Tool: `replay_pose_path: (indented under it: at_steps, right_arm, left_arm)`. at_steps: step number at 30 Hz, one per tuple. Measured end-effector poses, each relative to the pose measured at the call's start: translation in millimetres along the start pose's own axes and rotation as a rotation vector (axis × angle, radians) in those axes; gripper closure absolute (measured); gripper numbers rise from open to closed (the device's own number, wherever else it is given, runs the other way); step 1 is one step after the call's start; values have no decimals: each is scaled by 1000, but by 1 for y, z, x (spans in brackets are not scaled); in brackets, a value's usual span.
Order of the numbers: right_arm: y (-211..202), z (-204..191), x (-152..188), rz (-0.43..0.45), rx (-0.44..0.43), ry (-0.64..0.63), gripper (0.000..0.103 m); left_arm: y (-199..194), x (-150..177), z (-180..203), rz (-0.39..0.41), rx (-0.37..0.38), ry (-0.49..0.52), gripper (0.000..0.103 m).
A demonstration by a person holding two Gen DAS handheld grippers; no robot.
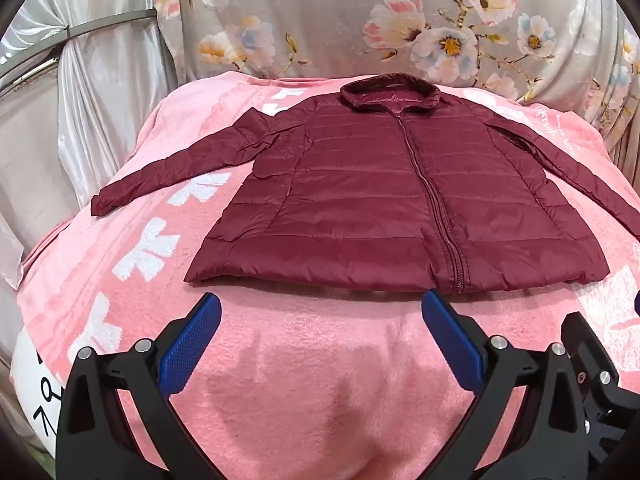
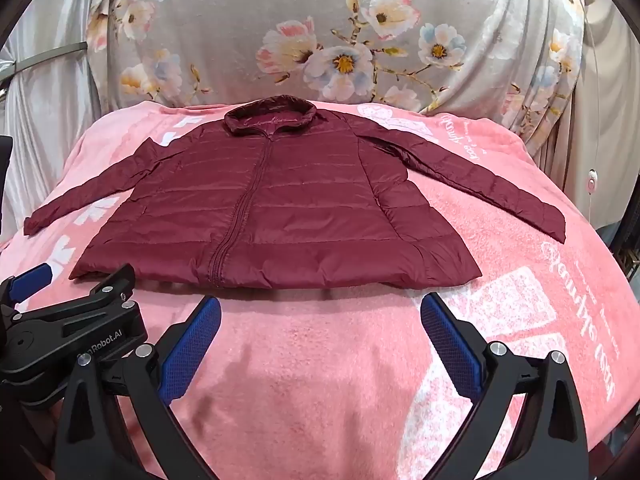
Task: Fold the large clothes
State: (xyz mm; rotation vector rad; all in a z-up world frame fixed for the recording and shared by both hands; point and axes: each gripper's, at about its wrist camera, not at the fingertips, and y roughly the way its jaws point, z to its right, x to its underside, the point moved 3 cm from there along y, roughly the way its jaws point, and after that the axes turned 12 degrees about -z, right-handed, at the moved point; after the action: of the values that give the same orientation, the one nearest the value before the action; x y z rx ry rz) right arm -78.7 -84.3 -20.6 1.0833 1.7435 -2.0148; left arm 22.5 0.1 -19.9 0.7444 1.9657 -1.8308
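Note:
A maroon quilted puffer jacket point(image 1: 380, 196) lies flat, front up and zipped, on a pink blanket point(image 1: 304, 380), collar at the far side, both sleeves spread outward. It also shows in the right wrist view point(image 2: 276, 208). My left gripper point(image 1: 320, 312) is open and empty, hovering just short of the jacket's near hem. My right gripper point(image 2: 320, 312) is open and empty, also just short of the hem, to the right of the left gripper, whose body point(image 2: 72, 328) shows at the lower left.
The pink blanket point(image 2: 500, 280) has white bows and lettering and drops off at the left and right edges. A grey floral cloth point(image 1: 340, 20) hangs behind. Silver curtains point(image 1: 92, 100) hang at the left.

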Motion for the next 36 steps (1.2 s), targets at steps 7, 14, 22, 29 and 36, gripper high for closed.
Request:
replay_pose_path:
  at_steps: [7, 14, 22, 29, 36]
  right_arm:
    - [1, 0, -1, -1, 0, 0, 5]
    - [2, -1, -1, -5, -1, 2, 5]
    - [4, -2, -1, -8, -2, 2, 5]
    - [5, -3, -1, -8, -2, 3, 5]
    - [6, -2, 0, -11, -6, 4, 5]
  left_arm:
    - [2, 0, -2, -5, 6, -5, 5]
    - [1, 1, -5, -3, -2, -2, 5]
    - [4, 0, -7, -8, 1, -9, 5]
    - [3, -2, -8, -5, 1, -12, 5]
    - [3, -2, -12, -7, 2, -14, 5]
